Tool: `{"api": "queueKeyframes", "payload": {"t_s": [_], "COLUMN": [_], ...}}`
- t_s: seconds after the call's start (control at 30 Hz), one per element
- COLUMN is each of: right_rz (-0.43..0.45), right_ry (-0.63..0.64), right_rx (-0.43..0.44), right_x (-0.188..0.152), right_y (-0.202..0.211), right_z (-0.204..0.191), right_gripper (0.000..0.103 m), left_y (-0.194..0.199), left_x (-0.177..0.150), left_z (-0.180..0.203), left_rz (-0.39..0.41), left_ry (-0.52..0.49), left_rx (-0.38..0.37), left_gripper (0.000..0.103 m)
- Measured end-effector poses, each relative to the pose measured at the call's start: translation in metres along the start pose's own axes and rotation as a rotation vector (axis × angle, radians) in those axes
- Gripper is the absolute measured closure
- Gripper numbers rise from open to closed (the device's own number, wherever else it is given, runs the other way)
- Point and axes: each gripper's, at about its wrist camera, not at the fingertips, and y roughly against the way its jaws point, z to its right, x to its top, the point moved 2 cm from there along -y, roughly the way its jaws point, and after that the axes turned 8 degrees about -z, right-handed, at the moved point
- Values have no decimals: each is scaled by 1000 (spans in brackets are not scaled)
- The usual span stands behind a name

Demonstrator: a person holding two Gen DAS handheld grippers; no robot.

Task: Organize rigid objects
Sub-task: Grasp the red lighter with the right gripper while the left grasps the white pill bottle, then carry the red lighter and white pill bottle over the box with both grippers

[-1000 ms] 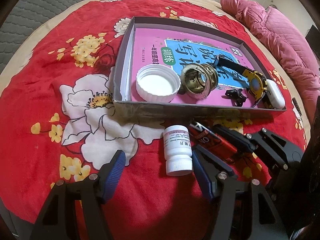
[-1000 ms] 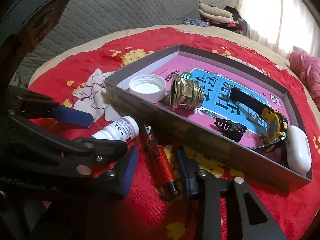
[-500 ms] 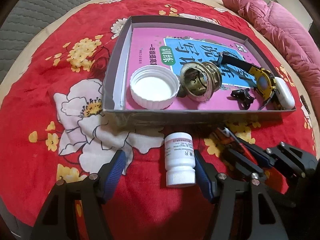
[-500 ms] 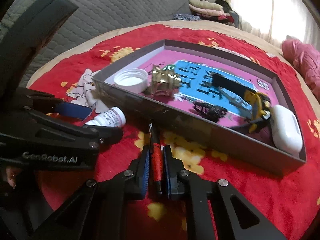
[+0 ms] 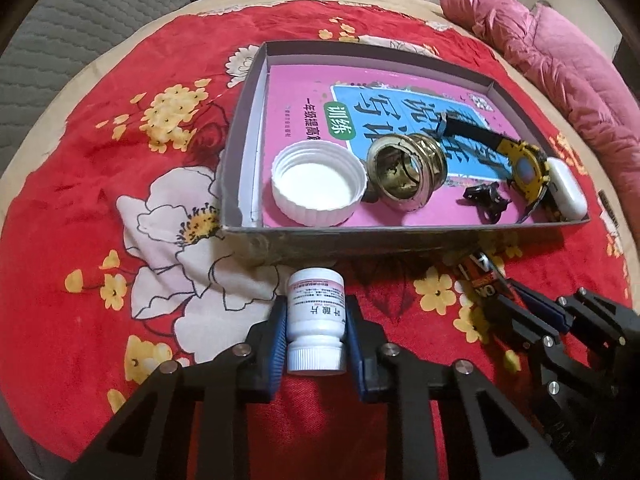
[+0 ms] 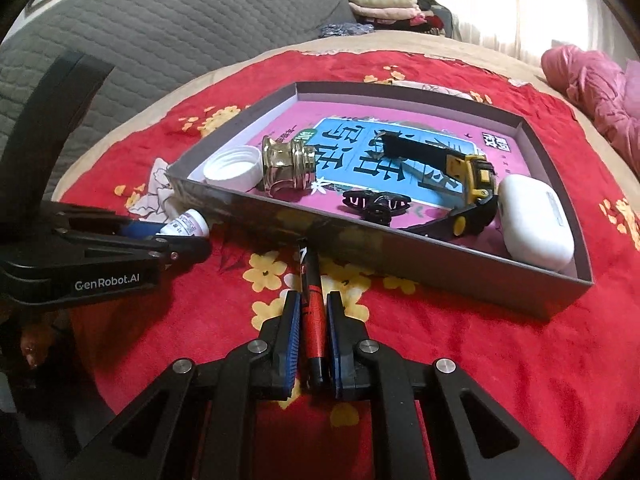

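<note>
Cloth (image 5: 120, 184), red w/ yellow and white flowers, soft and a bit wrinkly, covers the round table. Left claw (image 5: 316, 336) is clamped on a small white plastic bottle (image 5: 316, 316). Bottle lies on its side on the cloth, ribbed cap toward the camera, flat bottom toward the box, just beside the box's near wall. Blue ribbed pads (image 5: 279, 340) press both sides of it. In the right view the bottle (image 6: 188, 222) pokes out past the left claw's black fingers.

Right claw (image 6: 312, 328) is clamped on a thin red & black pen (image 6: 312, 308). Pen is long and round, lying on the cloth, its far tip pointing at the box's near wall, close to it. Blue pads (image 6: 294, 328) squeeze it from both sides.

Box (image 5: 400, 242) is a flat grey cardboard tray w/ low walls. A pink & blue book (image 5: 384, 112) lines its floor. On the book: a white ribbed cap (image 5: 318, 184), open side up; next to it, touching or nearly, a shiny gold metal ring piece (image 5: 404, 172) w/ grooves, on its side; a small black clip (image 5: 486, 200); a yellow & black watch (image 5: 524, 168) w/ black strap; a smooth white pod case (image 5: 566, 188) in the near right corner, beside the watch.

Pink puffy blanket (image 5: 560, 52) lies past the table; grey quilted couch (image 6: 180, 16) sits behind.
</note>
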Motion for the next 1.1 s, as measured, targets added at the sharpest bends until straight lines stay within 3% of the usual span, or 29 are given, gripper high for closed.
{"api": "queueKeyframes", "payload": {"t_s": [0.2, 0.73, 0.83, 0.93, 1.1], "right_rz": [31, 32, 21, 13, -7], "right_ry": [-59, -97, -120, -132, -83], "right_rx": [44, 73, 108, 119, 73], "right_x": [0, -2, -2, -2, -1], "right_y": [13, 22, 16, 12, 1], "right_z": [8, 13, 16, 18, 12], "right_gripper": [90, 94, 92, 79, 78], "left_y": [16, 41, 42, 43, 43], "left_x": [-9, -11, -12, -13, -13], "left_z": [-11, -10, -10, -10, -10], "left_rz": [30, 74, 74, 74, 74], "left_ry": [54, 57, 56, 56, 59], "left_rx": [-81, -97, -100, -101, -105], "left_gripper": [76, 76, 76, 76, 76]}}
